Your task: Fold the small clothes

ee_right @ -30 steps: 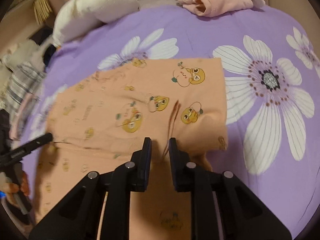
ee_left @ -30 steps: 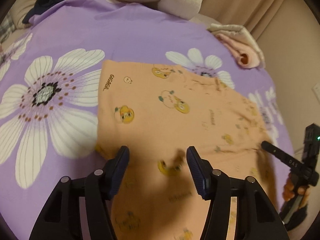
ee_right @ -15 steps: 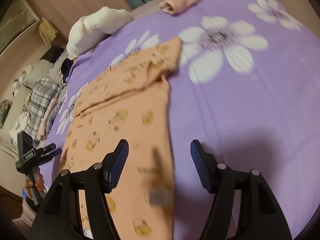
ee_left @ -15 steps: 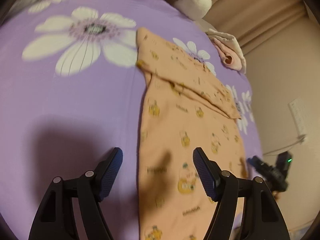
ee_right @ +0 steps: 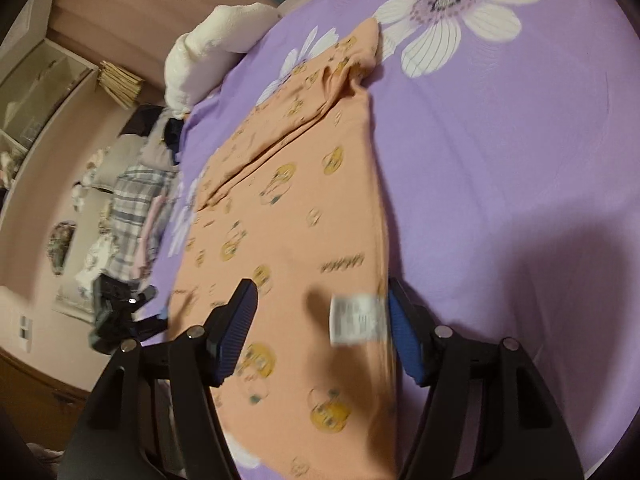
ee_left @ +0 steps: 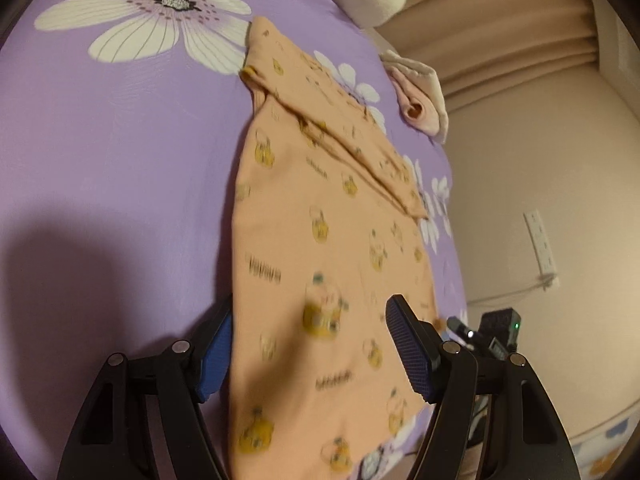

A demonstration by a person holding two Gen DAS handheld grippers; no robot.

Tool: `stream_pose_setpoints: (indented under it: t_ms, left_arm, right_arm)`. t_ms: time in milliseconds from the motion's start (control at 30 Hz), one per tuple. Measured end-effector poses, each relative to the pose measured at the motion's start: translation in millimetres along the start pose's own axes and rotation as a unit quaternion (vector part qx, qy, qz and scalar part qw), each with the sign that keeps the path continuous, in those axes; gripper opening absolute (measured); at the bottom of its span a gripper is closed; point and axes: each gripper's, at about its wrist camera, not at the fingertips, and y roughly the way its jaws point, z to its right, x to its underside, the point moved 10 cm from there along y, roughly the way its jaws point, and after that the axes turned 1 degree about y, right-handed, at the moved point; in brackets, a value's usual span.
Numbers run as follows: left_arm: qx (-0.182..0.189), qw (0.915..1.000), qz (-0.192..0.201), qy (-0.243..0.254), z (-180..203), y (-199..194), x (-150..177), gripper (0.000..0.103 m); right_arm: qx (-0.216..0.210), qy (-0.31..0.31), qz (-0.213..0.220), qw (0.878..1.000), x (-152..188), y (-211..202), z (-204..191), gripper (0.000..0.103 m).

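Two tools, one per hand, both released. The left tool (ee_left: 308, 354) straddles one side edge of an orange garment (ee_left: 320, 240) near its hem, jaws wide, pads off the cloth. The right tool (ee_right: 322, 330) straddles the opposite edge beside a white care label (ee_right: 356, 318), also gripping nothing. The one garment lies flat on a purple flowered bed sheet (ee_left: 120, 140), its far end already folded over. It looks light, thin and floppy, likely to sag and crease; pinching both near corners at the hem seems best. Beyond lie one rolled pink cloth (ee_left: 418, 110) and one white towel (ee_right: 216, 56).
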Motion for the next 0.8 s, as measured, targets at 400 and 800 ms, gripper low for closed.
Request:
stream_pose_setpoints:
  t_ms: [400,800]
  left_arm:
    - [0.031,0.9986,-0.037,0.02,22.2,0.0,51.6,0.071]
    - [0.017,0.9994,-0.029,-0.012,15.1,19.1,40.8,0.035]
  right_arm:
    - [-0.076,0.019,-0.025,0.997,64.4,-17.6,-17.5,0.063]
    - [-0.033,0.028,-0.006,0.999,52.7,-6.9,-11.4,0.036]
